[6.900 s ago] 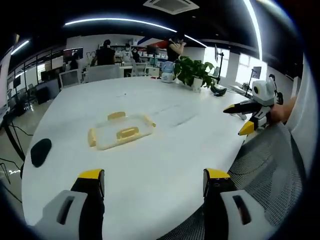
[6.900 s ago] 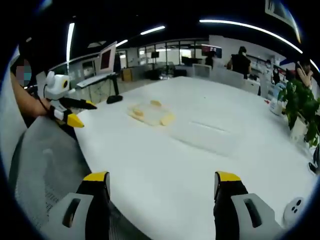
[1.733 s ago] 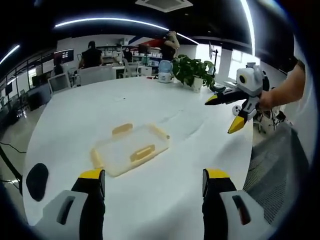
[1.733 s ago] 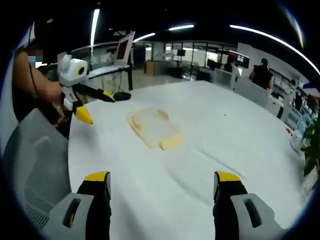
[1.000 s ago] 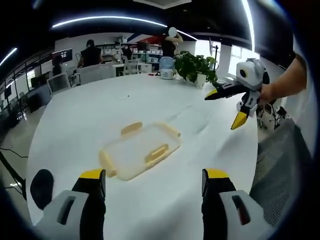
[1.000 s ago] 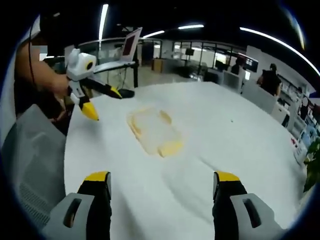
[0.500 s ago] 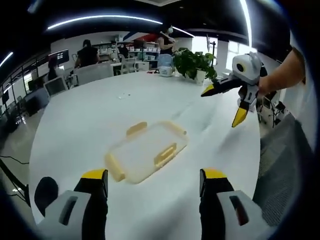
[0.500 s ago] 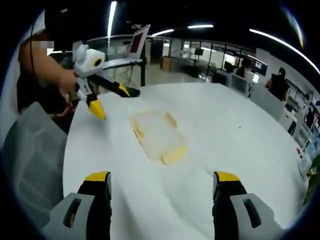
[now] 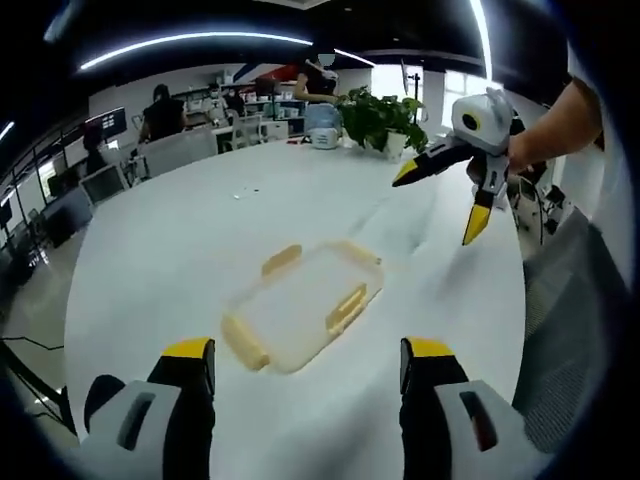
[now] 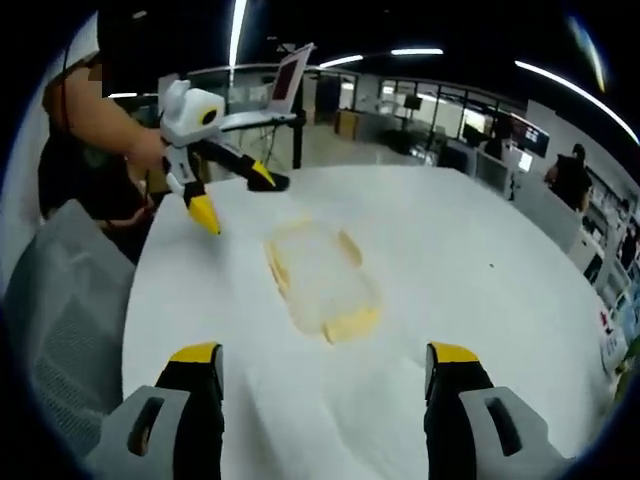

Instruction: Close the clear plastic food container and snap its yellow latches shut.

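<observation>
The clear plastic container lies flat on the white table, with yellow latches sticking out from its sides. In the right gripper view the container lies at mid-picture, one yellow latch at its near end. I cannot tell whether its lid is seated. My left gripper is open, its jaws just short of the container; it also shows as the left gripper, held by a hand. My right gripper is open above the table. The right gripper hovers open beyond the container's right side.
A potted plant stands at the far table edge. A black object lies near the left edge. A mesh chair stands at the right, the same chair beside the person. People stand in the office behind.
Both views have closed in on the container, which now looks larger and nearer. Both grippers stay open; the container has not moved on the table.
</observation>
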A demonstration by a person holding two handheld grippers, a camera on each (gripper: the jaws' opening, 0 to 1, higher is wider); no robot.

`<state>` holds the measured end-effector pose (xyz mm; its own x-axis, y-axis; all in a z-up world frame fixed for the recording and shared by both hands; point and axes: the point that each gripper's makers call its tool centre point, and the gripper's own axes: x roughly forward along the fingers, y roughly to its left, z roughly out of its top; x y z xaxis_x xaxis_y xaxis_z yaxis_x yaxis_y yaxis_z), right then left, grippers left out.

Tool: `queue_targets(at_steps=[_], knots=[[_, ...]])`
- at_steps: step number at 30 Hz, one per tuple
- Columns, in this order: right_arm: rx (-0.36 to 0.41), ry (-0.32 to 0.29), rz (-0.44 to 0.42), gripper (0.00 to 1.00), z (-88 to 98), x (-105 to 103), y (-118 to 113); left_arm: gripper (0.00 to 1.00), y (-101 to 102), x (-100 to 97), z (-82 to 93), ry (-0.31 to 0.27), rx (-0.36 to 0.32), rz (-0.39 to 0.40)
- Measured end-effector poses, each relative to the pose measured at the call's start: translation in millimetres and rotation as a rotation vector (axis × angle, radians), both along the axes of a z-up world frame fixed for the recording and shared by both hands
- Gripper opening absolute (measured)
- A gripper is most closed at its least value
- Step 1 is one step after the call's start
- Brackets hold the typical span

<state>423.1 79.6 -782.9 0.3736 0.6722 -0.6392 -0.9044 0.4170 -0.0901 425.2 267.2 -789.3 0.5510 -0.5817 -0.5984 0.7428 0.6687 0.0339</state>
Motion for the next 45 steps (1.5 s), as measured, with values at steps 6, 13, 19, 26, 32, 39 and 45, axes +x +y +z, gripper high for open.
queue_targets(at_steps=[6, 13, 19, 26, 32, 39, 45], knots=[[-0.024, 0.007, 0.034, 0.82, -5.0, 1.7, 5.2, 0.77, 0.0, 3.9, -0.9, -0.004, 0.029, -0.050], [-0.066, 0.000, 0.082, 0.81, -9.3, 7.4, 9.9, 0.77, 0.3, 7.0, -7.0, 0.001, 0.076, -0.116], [-0.095, -0.003, 0.123, 0.81, -12.8, 10.8, 12.4, 0.77, -2.3, 6.2, -12.9, 0.005, 0.127, -0.192], [-0.119, 0.007, 0.166, 0.80, -17.9, 13.6, 13.6, 0.76, -3.9, 11.1, -14.6, 0.007, 0.157, -0.237], [-0.138, 0.013, 0.193, 0.80, -21.9, 16.2, 17.1, 0.76, -6.4, 16.5, -17.1, 0.010, 0.166, -0.262], [-0.165, 0.018, 0.247, 0.80, -25.6, 20.3, 24.9, 0.75, -4.9, 18.2, -24.2, 0.022, 0.195, -0.296], [-0.188, 0.028, 0.279, 0.80, -29.3, 24.7, 27.6, 0.74, -3.1, 19.1, -31.0, 0.029, 0.215, -0.315]])
